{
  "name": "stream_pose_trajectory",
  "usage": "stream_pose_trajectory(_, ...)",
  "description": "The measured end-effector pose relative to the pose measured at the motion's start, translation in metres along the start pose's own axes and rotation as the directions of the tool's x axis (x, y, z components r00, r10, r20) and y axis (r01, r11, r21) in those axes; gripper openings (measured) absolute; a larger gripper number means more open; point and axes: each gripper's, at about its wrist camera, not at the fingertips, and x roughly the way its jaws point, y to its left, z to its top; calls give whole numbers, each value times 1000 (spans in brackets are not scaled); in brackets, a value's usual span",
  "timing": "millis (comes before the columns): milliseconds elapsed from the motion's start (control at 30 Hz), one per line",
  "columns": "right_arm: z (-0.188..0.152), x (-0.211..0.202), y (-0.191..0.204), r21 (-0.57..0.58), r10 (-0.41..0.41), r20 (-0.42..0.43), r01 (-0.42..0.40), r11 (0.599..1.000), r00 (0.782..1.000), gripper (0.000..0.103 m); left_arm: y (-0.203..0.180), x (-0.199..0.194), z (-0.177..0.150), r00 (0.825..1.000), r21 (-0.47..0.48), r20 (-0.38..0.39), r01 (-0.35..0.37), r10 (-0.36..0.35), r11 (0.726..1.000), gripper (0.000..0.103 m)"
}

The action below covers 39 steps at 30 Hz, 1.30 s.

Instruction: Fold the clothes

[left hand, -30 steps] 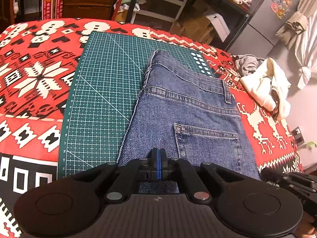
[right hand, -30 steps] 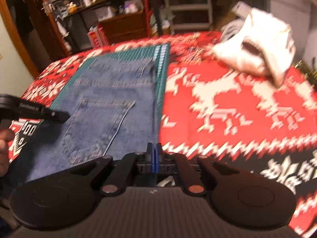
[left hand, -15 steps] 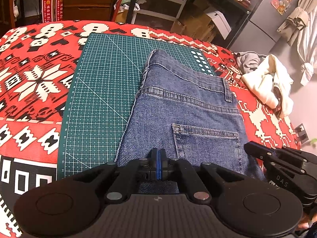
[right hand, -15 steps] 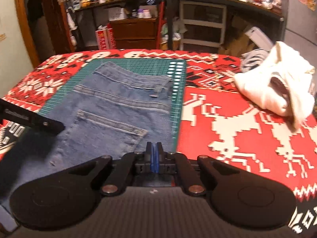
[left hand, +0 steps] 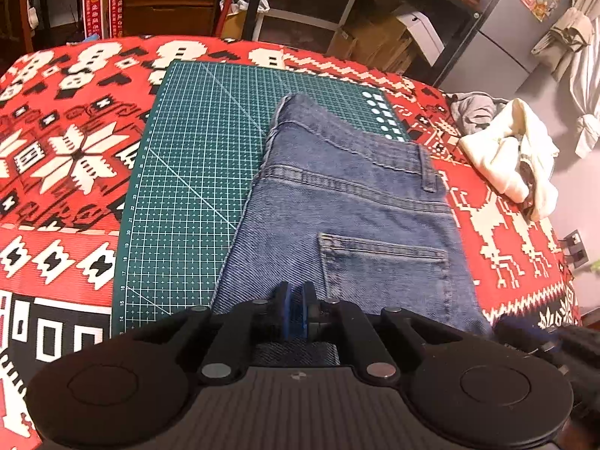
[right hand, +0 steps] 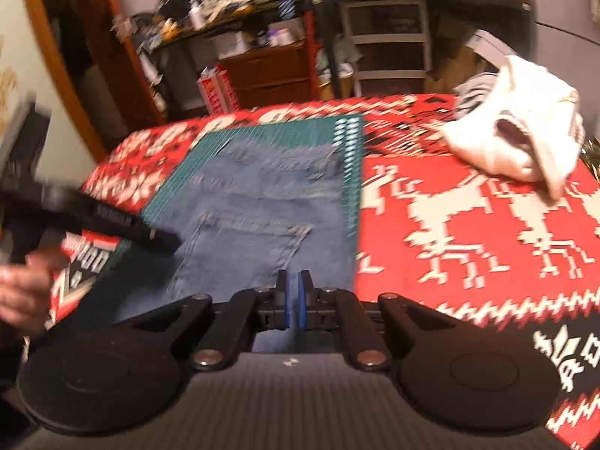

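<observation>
Jeans (left hand: pixel 348 225) lie folded on the green cutting mat (left hand: pixel 195 172), waistband at the far end, back pocket up, near end running under both tongs. Next fold is lengthwise toward the waistband, I'd guess: lift both near corners level, carry them together, land the edge square on the waistband seam.

Left tongs (left hand: pixel 295 309): nearly closed, narrow slit between the blue pads, just above the denim; can't tell if cloth is pinched. Right tongs (right hand: pixel 293 302): same narrow gap, over the near right edge; frame is blurred, grip unclear. White garment (left hand: pixel 510 157) sits well apart on the red tablecloth (left hand: pixel 56 150).
</observation>
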Motion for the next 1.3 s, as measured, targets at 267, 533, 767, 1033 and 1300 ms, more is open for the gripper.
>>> stream_pose_trajectory(267, -13, 10, -4, -33, -31, -97, 28, 999, 995, 0, 3, -13, -21, 999, 31, -44, 7, -5, 1000, 4)
stream_pose_trajectory(533, -31, -12, -20, 2, -69, -125, 70, 998, 990, 2, 13, -20, -47, 998, 24, -67, 17, -15, 1000, 4)
stream_pose_trajectory(767, -30, -35, -25, 42, -56, -90, 60, 997, 994, 9, 8, -36, -59, 999, 54, -48, 26, -23, 998, 6)
stream_pose_trajectory(1033, -15, -25, 32, -95, 15, -69, -22, 995, 998, 13, -22, -38, -73, 995, 156, -60, 91, -82, 984, 15)
stream_pose_trajectory(1300, -30, 5, 59, -178, -1, -148, -25, 984, 989, 13, -39, -27, -82, 993, 202, -72, 106, -93, 974, 20)
